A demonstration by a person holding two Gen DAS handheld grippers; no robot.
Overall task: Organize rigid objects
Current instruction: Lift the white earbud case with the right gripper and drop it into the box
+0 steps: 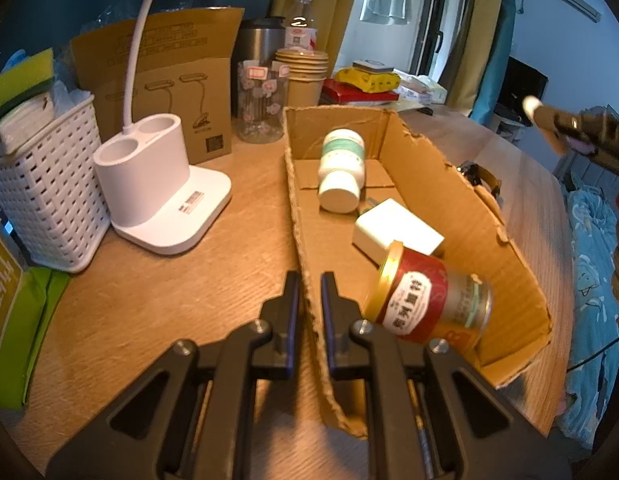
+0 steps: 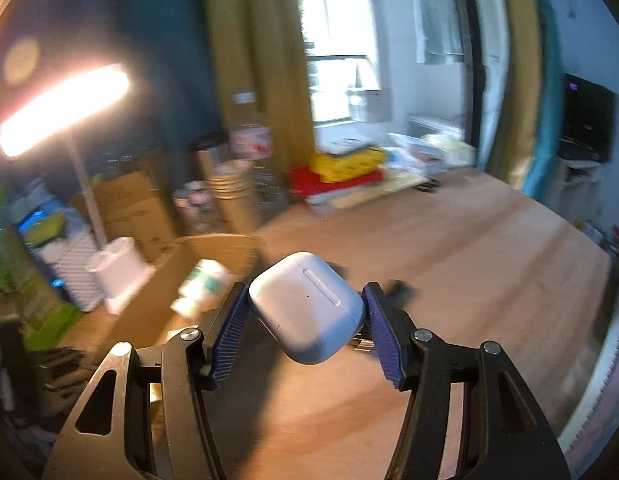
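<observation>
A torn cardboard box (image 1: 421,168) lies open on the wooden desk. In it are a white pill bottle (image 1: 341,168), a white charger plug (image 1: 393,236) and a red and gold can (image 1: 429,304) on its side. My left gripper (image 1: 309,304) is shut on the box's left wall, one finger on each side of it. My right gripper (image 2: 305,316) is shut on a white earbuds case (image 2: 305,304), held tilted in the air above the desk, to the right of the box (image 2: 213,248). That view is blurred.
A white lamp base (image 1: 161,192) and a white basket (image 1: 49,200) stand left of the box. Behind it are a glass jar (image 1: 261,100), stacked paper cups (image 1: 305,76) and a pile of books (image 1: 365,84). A wristwatch (image 1: 481,178) lies right of the box.
</observation>
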